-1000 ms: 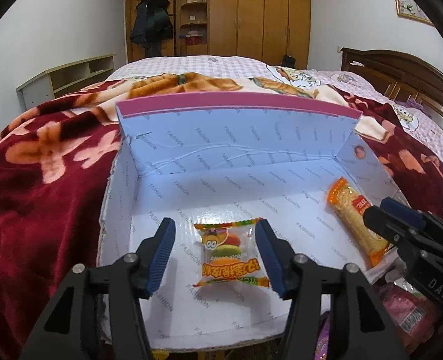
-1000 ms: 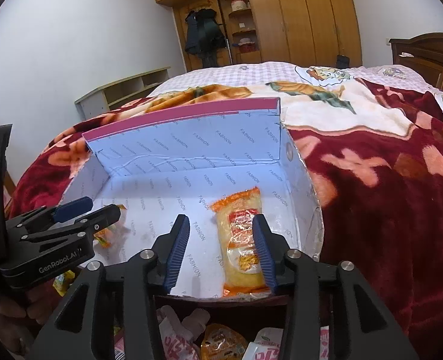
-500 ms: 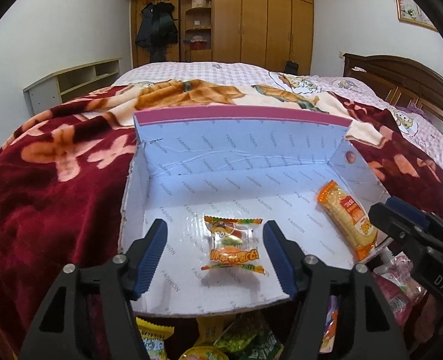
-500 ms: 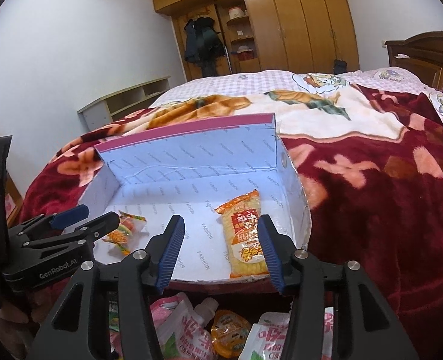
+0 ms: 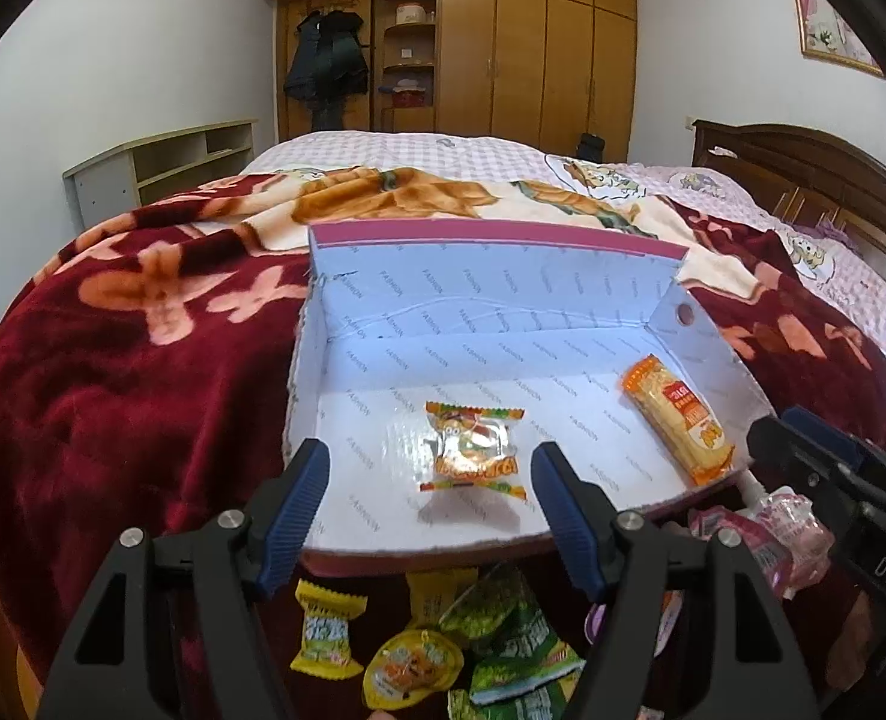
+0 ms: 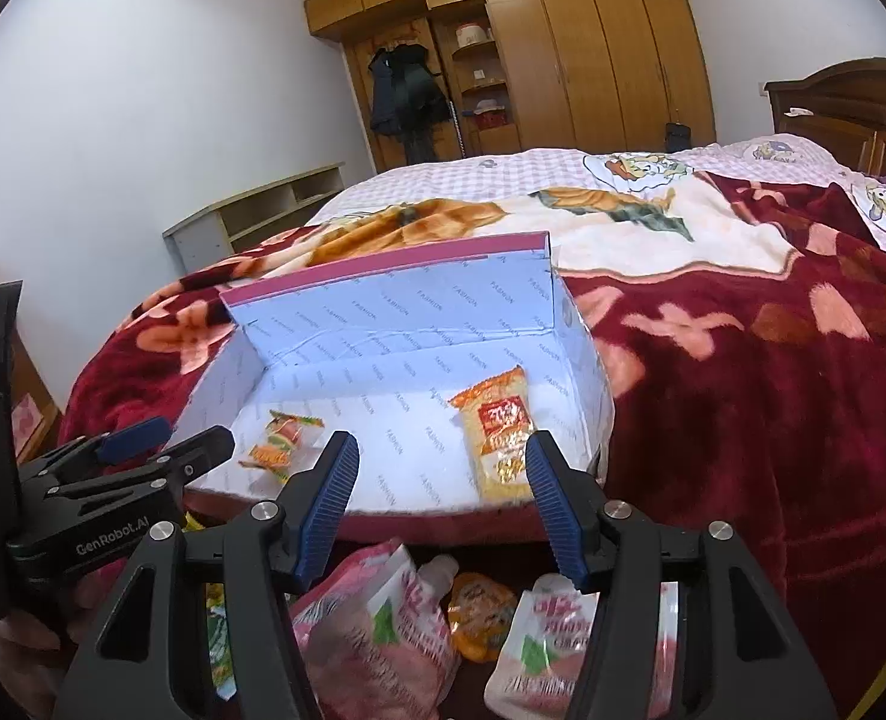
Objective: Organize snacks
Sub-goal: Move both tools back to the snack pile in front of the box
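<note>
In the left wrist view, the left claw [image 5: 428,489] stood wide open and held nothing; the small candy bag [image 5: 473,449] lay on the floor of the box [image 5: 503,300] just beyond the fingertips, between them in the picture but free. Further right of the claw lay one long orange cracker pack [image 5: 677,420], and at the right edge was the right claw [image 5: 803,450]. Below the claw I counted about five loose snacks, among them a yellow pack [image 5: 326,630] and green bags [image 5: 503,612]. In the right wrist view, the right claw [image 6: 440,501] was opening and empty, with the cracker pack [image 6: 500,438] just ahead, near the right finger. Under it lay two pink pouches [image 6: 377,624], one white pouch [image 6: 548,642] and one orange cup [image 6: 479,612]. I think the slippery pouches could slide out of a weak grip, and the box could shift on the soft blanket [image 6: 743,390] if a claw pushed its low front edge.
</note>
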`<action>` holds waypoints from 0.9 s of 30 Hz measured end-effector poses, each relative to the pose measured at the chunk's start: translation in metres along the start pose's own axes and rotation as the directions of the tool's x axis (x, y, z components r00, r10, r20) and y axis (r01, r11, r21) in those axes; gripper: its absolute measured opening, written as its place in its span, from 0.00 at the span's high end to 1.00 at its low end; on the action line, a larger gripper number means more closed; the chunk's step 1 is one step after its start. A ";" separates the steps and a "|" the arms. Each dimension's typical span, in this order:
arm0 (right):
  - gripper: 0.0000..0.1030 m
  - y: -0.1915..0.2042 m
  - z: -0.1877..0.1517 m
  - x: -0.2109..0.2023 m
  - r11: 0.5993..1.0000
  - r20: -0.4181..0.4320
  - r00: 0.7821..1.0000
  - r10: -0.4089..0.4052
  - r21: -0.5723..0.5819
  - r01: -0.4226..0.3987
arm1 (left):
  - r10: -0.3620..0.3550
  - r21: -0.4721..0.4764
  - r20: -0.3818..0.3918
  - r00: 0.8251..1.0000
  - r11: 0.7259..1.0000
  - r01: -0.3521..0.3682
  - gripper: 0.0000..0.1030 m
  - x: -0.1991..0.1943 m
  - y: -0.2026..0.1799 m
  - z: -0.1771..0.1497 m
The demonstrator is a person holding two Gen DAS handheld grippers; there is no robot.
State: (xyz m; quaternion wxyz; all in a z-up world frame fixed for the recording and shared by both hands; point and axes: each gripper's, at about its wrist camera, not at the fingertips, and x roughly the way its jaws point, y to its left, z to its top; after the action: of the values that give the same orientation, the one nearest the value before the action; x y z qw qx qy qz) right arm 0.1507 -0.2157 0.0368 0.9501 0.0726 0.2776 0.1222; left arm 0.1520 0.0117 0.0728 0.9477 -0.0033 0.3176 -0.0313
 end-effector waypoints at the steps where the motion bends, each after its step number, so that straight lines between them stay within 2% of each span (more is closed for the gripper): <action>1: 0.42 0.000 -0.001 -0.002 1.000 0.001 1.000 0.001 0.000 -0.001 | 0.003 -0.003 0.001 1.000 1.000 -0.003 0.29 -0.003 0.001 -0.001; 2: 0.42 0.001 -0.002 -0.005 1.000 0.001 1.000 0.001 -0.001 -0.001 | 0.006 -0.004 0.003 1.000 1.000 -0.006 0.26 -0.005 0.002 -0.002; 3: 0.42 0.001 -0.002 -0.005 1.000 0.003 1.000 0.002 0.000 -0.002 | 0.011 -0.006 0.004 1.000 1.000 -0.011 0.19 -0.007 0.002 -0.004; 5: 0.40 0.003 -0.006 -0.011 1.000 0.012 1.000 0.010 0.000 -0.010 | 0.023 -0.010 0.010 1.000 1.000 -0.023 0.15 -0.013 0.005 -0.008; 7: 0.34 0.003 -0.010 -0.016 1.000 0.011 1.000 0.016 0.002 -0.016 | 0.027 -0.014 0.013 1.000 1.000 -0.026 0.15 -0.018 0.008 -0.011; 15: 0.32 0.005 -0.025 -0.035 1.000 0.019 1.000 0.011 0.012 -0.011 | 0.042 -0.038 0.020 0.999 0.998 -0.041 0.14 -0.036 0.024 -0.024; 17: 0.27 0.005 -0.029 -0.039 1.000 0.024 1.000 0.013 0.008 -0.013 | 0.046 -0.048 0.013 0.999 0.998 -0.045 0.14 -0.037 0.029 -0.030; 27: 0.24 0.003 -0.047 -0.049 1.000 0.014 1.000 0.006 0.002 -0.006 | 0.045 -0.069 -0.068 0.997 0.996 -0.050 0.14 -0.027 0.042 -0.062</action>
State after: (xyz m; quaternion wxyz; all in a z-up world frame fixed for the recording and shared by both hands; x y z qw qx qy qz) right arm 0.0840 -0.2233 0.0231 0.9515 0.0755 0.2710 0.1242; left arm 0.0957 0.0556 0.0380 0.9364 -0.0283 0.3498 0.0024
